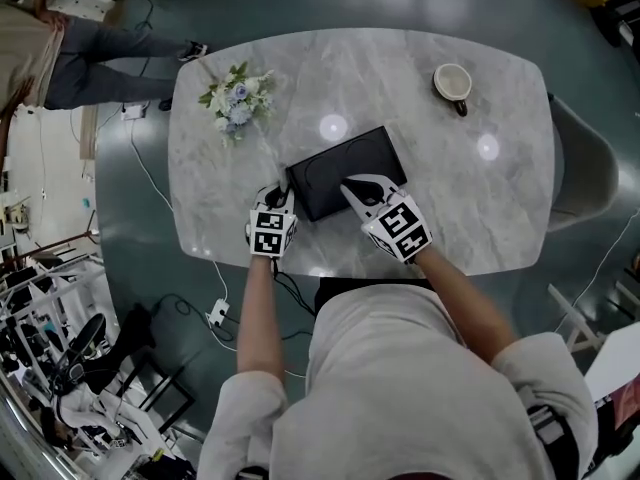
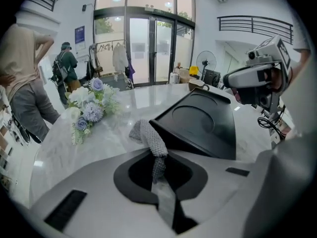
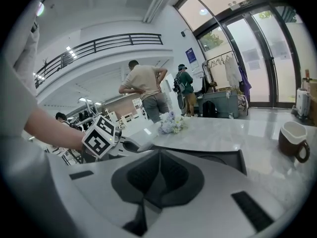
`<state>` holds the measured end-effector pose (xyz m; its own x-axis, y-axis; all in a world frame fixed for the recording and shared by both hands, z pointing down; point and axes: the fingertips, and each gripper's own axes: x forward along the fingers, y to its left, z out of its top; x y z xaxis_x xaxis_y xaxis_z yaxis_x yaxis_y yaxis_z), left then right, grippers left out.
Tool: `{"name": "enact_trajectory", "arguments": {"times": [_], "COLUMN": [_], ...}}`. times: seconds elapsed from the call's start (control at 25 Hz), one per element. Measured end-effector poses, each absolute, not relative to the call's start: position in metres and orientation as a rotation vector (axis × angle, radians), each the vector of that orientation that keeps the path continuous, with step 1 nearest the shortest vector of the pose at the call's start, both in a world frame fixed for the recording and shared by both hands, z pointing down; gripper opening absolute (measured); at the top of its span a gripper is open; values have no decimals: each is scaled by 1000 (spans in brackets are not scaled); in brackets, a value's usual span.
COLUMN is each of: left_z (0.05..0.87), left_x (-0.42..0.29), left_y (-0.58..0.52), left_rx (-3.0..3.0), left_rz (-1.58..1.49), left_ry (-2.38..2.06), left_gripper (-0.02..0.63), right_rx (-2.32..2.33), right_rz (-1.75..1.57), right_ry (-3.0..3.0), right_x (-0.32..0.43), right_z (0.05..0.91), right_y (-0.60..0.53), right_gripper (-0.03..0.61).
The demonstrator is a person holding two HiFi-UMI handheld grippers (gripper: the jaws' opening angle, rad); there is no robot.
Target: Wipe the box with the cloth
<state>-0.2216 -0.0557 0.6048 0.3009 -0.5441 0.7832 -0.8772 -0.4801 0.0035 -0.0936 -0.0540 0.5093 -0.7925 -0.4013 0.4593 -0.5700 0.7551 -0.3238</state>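
Grey knitted cloth point(image 2: 148, 135) pinched in left hand-held gripper point(image 2: 159, 180) beside black box point(image 2: 203, 120); right hand-held gripper point(image 3: 158, 157) clenched shut.

The middle of the marble table point(image 1: 480, 208) is taken up by the black box point(image 1: 345, 168). The far left corner is blocked by a bunch of flowers point(image 1: 235, 100), the far right by a mug point(image 1: 453, 83). Open marble is left between these and the box, and along the right end.

Pale grey marble-patterned table with rounded corners point(image 1: 480, 208) bearing three things: white-and-blue flower bouquet point(image 1: 236, 101) lying far left; brown-and-white ceramic mug point(image 1: 453, 83) standing far right; flat black rectangular box point(image 1: 345, 171) sitting centre, near front edge.
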Motion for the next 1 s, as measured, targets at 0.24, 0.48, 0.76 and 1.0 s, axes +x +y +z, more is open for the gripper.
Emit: {"name": "enact_trajectory", "arguments": {"times": [0.24,0.48,0.76,1.0], "left_z": [611,605,603,607], "left_x": [-217,-208,-200,-194], "left_y": [-36,-20,-3,18], "left_rx": [2173,2185,2185,2165], "left_rz": [1092,1076,1058,1058], "left_ry": [-1254,-1278,-1315,-1327], "left_gripper": [37,37,37,37], "right_rx": [720,696,674,675], "right_rz": [638,631,609,595], "right_ry": [-2592,-2596,-2597,-2600], "right_x": [-97,-97,-91,-81], "right_z": [516,513,512,510], "right_y": [-38,-23,-8,8], "right_gripper": [32,32,31,31]}}
